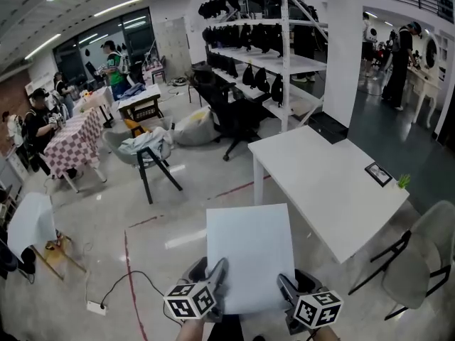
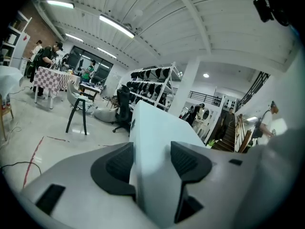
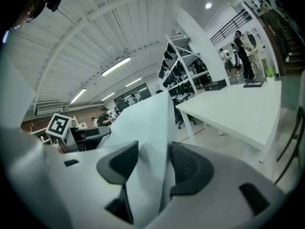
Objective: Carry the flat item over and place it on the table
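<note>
A flat white board (image 1: 250, 256) is held level in front of me, above the floor, just short of the white table (image 1: 323, 176). My left gripper (image 1: 217, 279) is shut on the board's near left corner and my right gripper (image 1: 284, 290) is shut on its near right corner. In the left gripper view the board (image 2: 155, 142) runs edge-on between the dark pads (image 2: 119, 163). The right gripper view shows the board (image 3: 145, 128) clamped the same way, with the table (image 3: 238, 109) to its right.
A small dark framed item (image 1: 378, 173) and a little green plant (image 1: 404, 181) sit near the table's right edge. A grey chair (image 1: 419, 261) stands at the right, another chair with clothes (image 1: 146, 151) at the left. A red line and a cable (image 1: 117, 283) cross the floor.
</note>
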Motion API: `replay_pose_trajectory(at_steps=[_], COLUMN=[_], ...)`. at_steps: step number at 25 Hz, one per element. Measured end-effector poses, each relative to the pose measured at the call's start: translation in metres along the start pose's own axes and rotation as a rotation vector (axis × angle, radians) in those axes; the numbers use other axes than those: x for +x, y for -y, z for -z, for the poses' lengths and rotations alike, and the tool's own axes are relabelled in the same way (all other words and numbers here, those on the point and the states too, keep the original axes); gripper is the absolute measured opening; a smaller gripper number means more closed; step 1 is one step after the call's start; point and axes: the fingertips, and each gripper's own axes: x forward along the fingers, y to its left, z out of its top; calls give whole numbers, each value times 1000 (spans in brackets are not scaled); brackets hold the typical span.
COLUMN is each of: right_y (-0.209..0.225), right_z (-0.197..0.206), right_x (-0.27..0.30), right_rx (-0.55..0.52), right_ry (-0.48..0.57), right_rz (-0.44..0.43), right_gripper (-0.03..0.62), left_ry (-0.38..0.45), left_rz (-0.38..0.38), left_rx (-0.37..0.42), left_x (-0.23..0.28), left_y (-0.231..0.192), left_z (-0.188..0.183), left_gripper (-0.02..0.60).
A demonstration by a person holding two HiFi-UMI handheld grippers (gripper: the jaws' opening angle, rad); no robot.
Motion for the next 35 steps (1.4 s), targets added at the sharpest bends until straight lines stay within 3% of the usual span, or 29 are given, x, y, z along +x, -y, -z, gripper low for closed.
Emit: replay_pose_trajectory(at_steps=[13, 21, 35], right_y=[10, 14, 73], right_z=[-65, -99, -141], right_x=[159, 228, 274], right_rx=[52, 83, 120], right_ry=[29, 47, 73], right_rz=[115, 189, 320], right_gripper=[202, 203, 212], left_ry=[-54, -88, -158], left_rz=[103, 174, 282], left_rx=[36, 61, 72], left_x=[146, 217, 327], left_y=[-92, -128, -118], left_z=[-90, -134, -155], left_gripper=[244, 242, 242])
